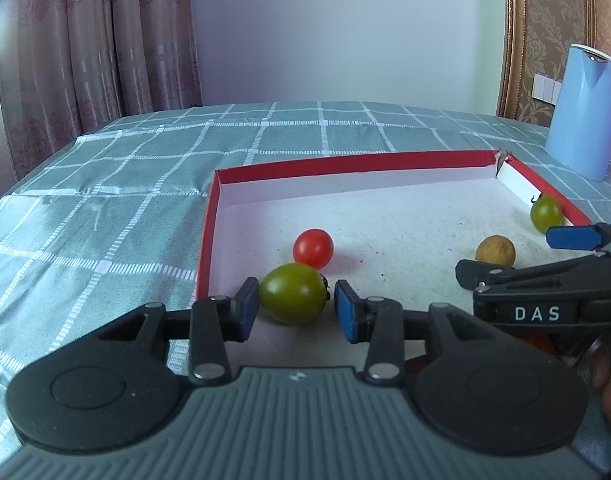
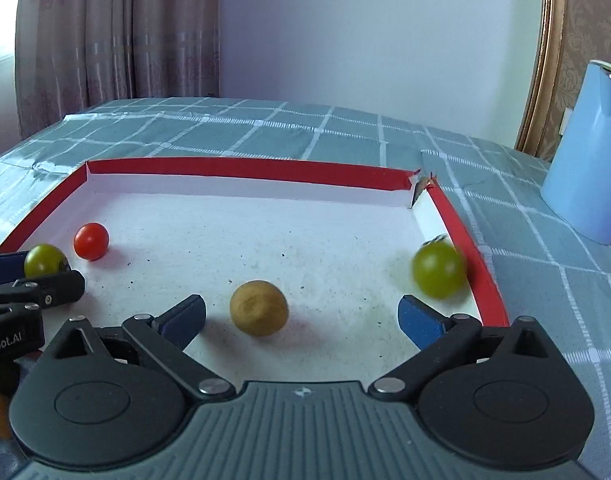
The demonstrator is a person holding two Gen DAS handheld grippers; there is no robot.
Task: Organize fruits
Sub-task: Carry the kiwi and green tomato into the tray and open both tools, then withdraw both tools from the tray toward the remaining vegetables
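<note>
Left gripper (image 1: pixel 292 307) fingers sitting released around green tomato (image 1: pixel 293 293), right gripper (image 2: pixel 301 317) released around longan (image 2: pixel 259 307); either risking rolling away on closing.

Left tongs (image 1: pixel 296 306) parted, low; right tongs (image 2: pixel 301 318) spread wide, low.

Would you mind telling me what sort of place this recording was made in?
Probably a room in a home: floor-length patterned curtains, a table under a green checked cloth, and a blue electric kettle beside damask wallpaper with wall switches.
</note>
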